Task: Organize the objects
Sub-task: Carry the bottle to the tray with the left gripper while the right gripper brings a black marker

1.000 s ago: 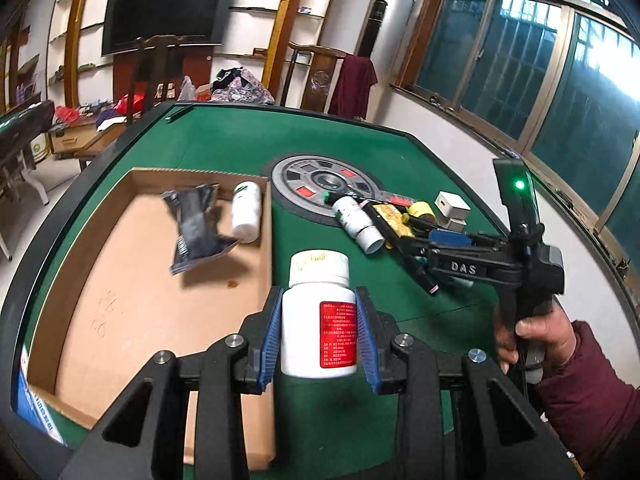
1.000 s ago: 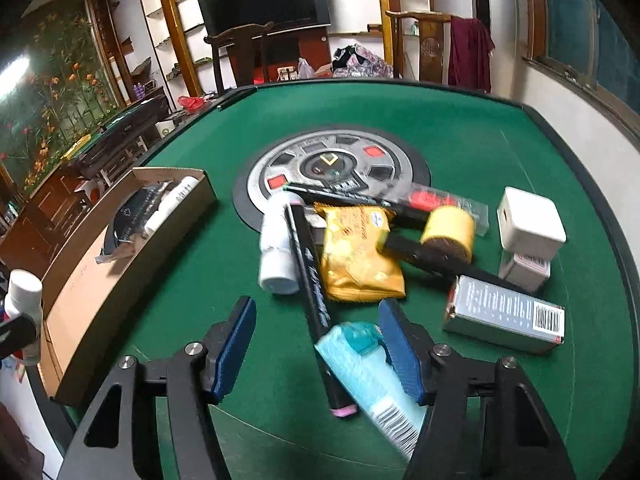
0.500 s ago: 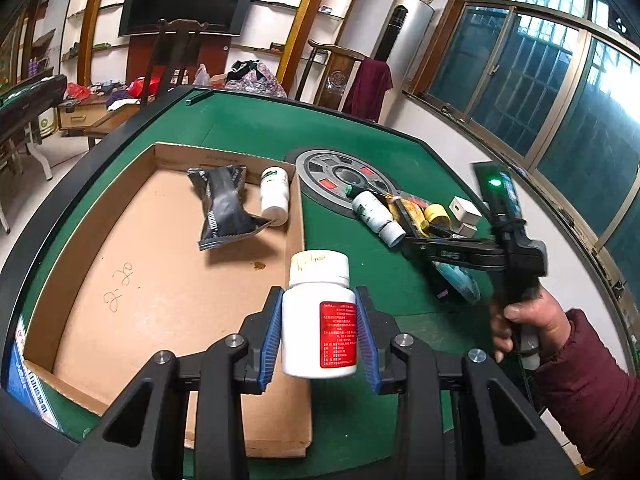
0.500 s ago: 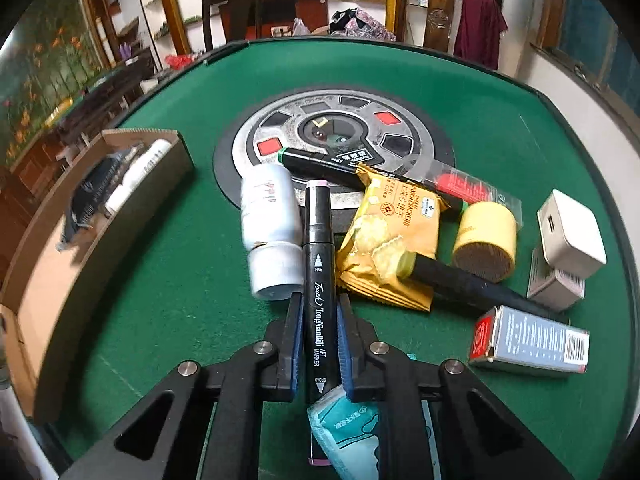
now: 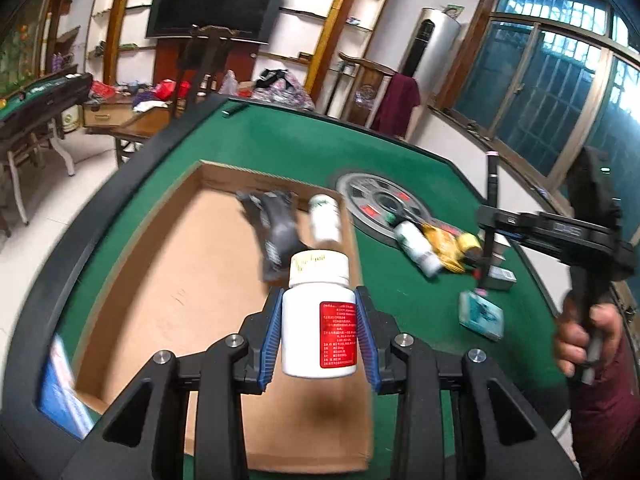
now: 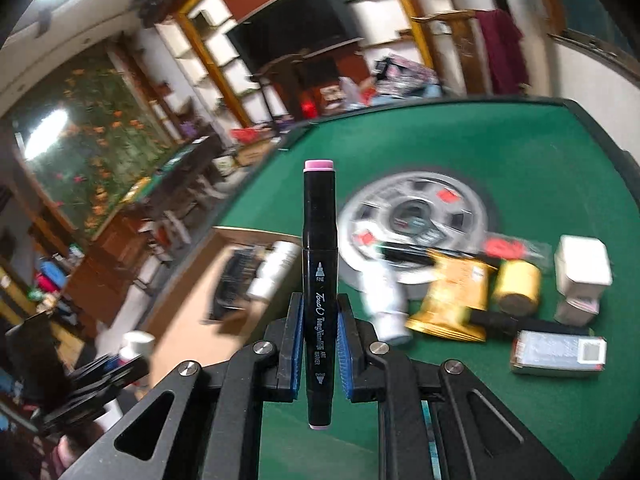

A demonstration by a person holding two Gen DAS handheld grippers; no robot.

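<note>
Now mid-carry: left gripper [image 5: 318,338] fingers pinching white pill bottle [image 5: 319,314] over cardboard tray [image 5: 168,280], likely for drop-off; right gripper [image 6: 318,346] fingers clamping black marker [image 6: 319,280], lifted clear of bench [image 6: 500,148] clutter.

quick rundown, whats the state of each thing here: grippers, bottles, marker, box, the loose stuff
left gripper: shut on held bottle
held bottle: upright, capped, over box
right gripper: shut on marker
marker: lifted, capped
box: open
pouch: in box
box bottle: lying in box
table bottle: lying on table
yellow packet: on table
</note>
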